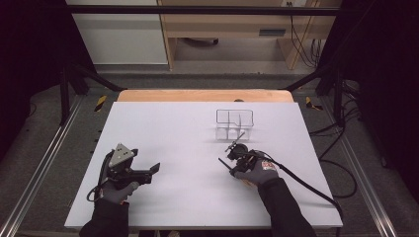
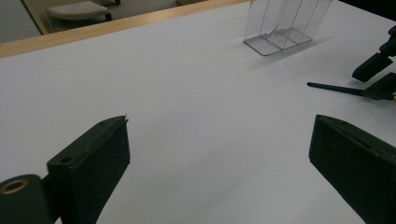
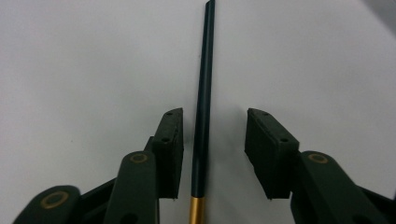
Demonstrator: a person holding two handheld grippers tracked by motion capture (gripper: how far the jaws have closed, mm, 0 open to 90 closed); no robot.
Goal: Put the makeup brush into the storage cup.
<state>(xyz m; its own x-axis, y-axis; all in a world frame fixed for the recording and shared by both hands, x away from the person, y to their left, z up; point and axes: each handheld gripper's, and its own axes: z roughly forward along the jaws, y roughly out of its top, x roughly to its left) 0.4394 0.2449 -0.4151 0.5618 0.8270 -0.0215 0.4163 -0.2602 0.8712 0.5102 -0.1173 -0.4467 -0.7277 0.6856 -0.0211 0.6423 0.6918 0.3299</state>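
1. Dark slender rod (image 3: 204,93) with a gold end section: it lies flat on the white desk (image 1: 173,128), at centre right of the high view, and runs up the middle of the right gripper view.
2. Right tool (image 3: 212,154): its jaws straddle the rod. The left pad sits just beside the shaft, the right pad stands apart with a clear gap. Nothing is clamped yet; the tool is partly open around the rod.
3. Left tool (image 2: 219,168): jaws wide apart and empty, at lower left of the high view, well apart from the rod.
4. Clear divided holder (image 1: 234,123): it stands upright on the desk, just above the right tool in the high view. In the left gripper view it sits at upper right.
5. Step in hand, as judged: grasping the rod off the desk.
6. Next move, as judged: bring both pads onto the shaft, centred so the rod does not roll, then lift it level. The holder looks like the likely destination, though that cannot be confirmed.
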